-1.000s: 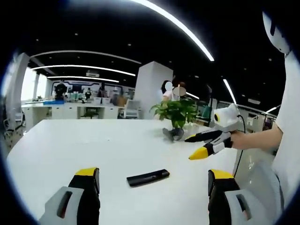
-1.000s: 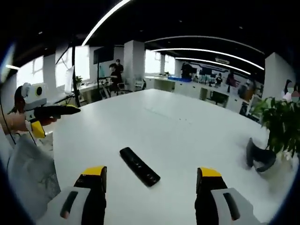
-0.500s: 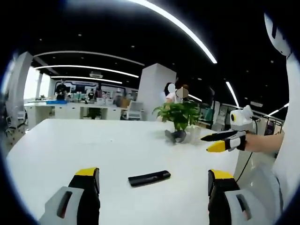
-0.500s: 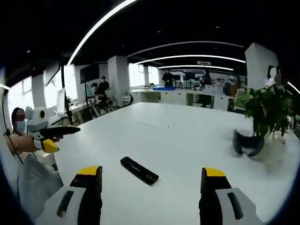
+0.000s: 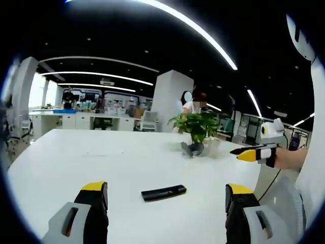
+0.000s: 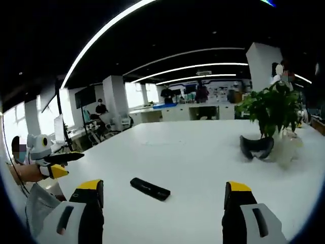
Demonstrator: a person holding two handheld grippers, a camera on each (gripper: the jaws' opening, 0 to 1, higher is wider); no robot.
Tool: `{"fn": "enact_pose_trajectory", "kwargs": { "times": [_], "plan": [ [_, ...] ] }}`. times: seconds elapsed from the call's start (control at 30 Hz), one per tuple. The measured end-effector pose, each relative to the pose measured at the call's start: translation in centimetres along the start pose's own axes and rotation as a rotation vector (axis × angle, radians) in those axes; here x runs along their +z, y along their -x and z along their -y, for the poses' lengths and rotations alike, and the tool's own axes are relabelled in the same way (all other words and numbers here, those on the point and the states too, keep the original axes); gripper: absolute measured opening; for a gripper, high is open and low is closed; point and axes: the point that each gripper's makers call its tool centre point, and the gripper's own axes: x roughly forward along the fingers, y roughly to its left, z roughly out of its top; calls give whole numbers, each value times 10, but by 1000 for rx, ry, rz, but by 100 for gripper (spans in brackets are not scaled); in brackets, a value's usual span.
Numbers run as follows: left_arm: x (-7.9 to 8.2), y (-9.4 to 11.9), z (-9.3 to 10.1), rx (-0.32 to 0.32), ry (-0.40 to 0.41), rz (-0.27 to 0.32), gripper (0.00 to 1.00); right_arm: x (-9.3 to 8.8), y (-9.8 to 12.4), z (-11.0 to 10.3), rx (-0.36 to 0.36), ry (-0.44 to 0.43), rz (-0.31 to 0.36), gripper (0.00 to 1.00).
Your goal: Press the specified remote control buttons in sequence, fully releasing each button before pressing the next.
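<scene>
A slim black remote control [image 5: 163, 192] lies flat on the white table [image 5: 76, 157], just ahead of my left gripper [image 5: 166, 187], whose yellow-tipped jaws stand wide apart with nothing between them. In the right gripper view the same remote [image 6: 149, 188] lies a little left of centre, in front of my right gripper [image 6: 163, 187], which is open and empty as well. Neither gripper touches the remote. The right gripper [image 5: 254, 152] hangs in the air at the table's right side. The left gripper [image 6: 62, 163] hovers at the left edge.
A potted green plant [image 5: 198, 124] and a dark curved object [image 5: 193, 148] stand further back on the table; they also appear as plant [image 6: 271, 109] and dark object [image 6: 256, 147]. A person's white sleeve [image 5: 312, 152] is at the right. Desks and people fill the office behind.
Both views have swung and lifted slightly. The right gripper has drifted right and away from the remote in the left gripper view. The remote has stayed flat on the table; both grippers stay open.
</scene>
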Motion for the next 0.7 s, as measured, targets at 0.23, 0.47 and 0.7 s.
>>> {"fn": "enact_pose_trajectory", "kwargs": {
  "times": [0.23, 0.47, 0.7],
  "plan": [
    [2, 3, 3, 6, -6, 8, 100, -4, 8, 3, -26, 12, -5, 99],
    [1, 10, 5, 17, -10, 8, 100, -7, 14, 1, -39, 7, 1, 99],
    [-3, 21, 4, 36, 3, 6, 100, -8, 21, -5, -37, 13, 0, 99]
  ]
}}
